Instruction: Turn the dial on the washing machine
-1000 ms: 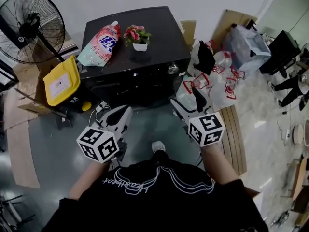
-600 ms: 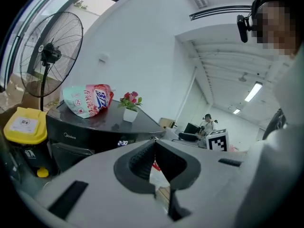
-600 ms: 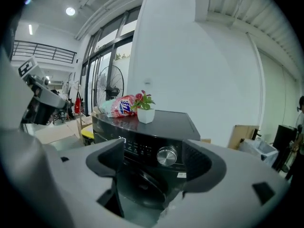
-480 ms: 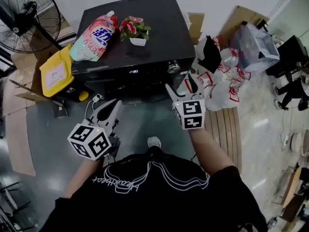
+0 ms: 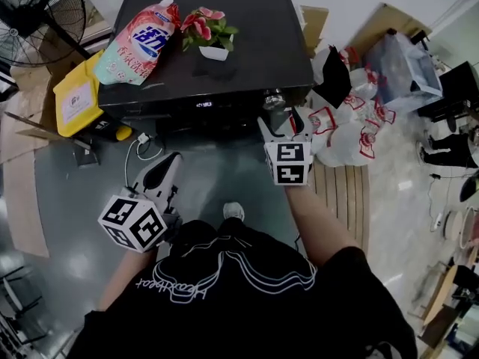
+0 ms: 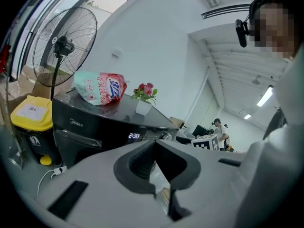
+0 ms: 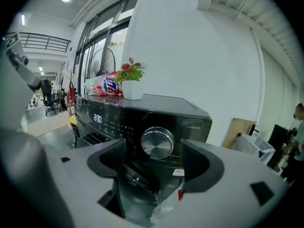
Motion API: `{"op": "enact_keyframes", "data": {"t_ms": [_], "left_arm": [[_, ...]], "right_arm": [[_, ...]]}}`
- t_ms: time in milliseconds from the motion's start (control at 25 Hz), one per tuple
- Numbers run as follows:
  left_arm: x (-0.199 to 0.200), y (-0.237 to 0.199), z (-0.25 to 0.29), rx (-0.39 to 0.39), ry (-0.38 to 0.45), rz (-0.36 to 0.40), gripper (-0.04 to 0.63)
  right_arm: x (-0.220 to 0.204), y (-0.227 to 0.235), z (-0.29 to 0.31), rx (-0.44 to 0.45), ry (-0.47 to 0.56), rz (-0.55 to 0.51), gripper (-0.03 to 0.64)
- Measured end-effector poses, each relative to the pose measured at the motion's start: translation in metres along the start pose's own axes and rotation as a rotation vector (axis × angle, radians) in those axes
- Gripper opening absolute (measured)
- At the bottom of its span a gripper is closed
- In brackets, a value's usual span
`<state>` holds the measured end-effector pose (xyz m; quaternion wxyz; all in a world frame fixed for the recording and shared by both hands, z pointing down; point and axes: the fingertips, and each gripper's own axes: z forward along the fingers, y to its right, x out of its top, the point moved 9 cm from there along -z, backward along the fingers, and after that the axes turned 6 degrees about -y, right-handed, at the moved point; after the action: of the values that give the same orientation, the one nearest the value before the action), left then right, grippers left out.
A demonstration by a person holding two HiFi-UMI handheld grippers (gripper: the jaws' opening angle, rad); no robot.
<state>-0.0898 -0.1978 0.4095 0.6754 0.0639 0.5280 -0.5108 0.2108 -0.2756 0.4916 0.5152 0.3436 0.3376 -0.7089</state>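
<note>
The black washing machine (image 5: 224, 58) stands ahead of me, and its silver dial (image 5: 272, 98) sits at the right end of the front panel. My right gripper (image 5: 279, 123) hovers just in front of and below that dial. In the right gripper view the dial (image 7: 157, 142) appears beyond the gap of the right gripper (image 7: 154, 163), apart from both pads. Its jaws have just been closing a little but stand wide, with nothing between them. My left gripper (image 5: 172, 161) hangs lower left over the floor. The left gripper (image 6: 154, 148) is shut and empty.
On the machine's top lie a detergent bag (image 5: 137, 42) and a small potted flower (image 5: 207, 36). A yellow bin (image 5: 72, 99) and a fan (image 5: 34, 13) stand to the left. White plastic bags (image 5: 340, 133) and wooden slats (image 5: 344, 193) crowd the right. A cable (image 5: 138, 146) lies on the floor.
My right gripper has moved forward and down toward the dial, which now faces the gap between its jaws. The left gripper has sunk a little. The machine fills more of the head view.
</note>
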Motion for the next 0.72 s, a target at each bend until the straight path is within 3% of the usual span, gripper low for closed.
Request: {"op": "enact_keyframes", "data": {"t_ms": [720], "left_arm": [[-0.013,-0.026,0.011,0.054,-0.038,-0.036,0.005]], "right_arm": [[-0.007,0.002,0.037,-0.055,0.015,0.003,0.276]]}}
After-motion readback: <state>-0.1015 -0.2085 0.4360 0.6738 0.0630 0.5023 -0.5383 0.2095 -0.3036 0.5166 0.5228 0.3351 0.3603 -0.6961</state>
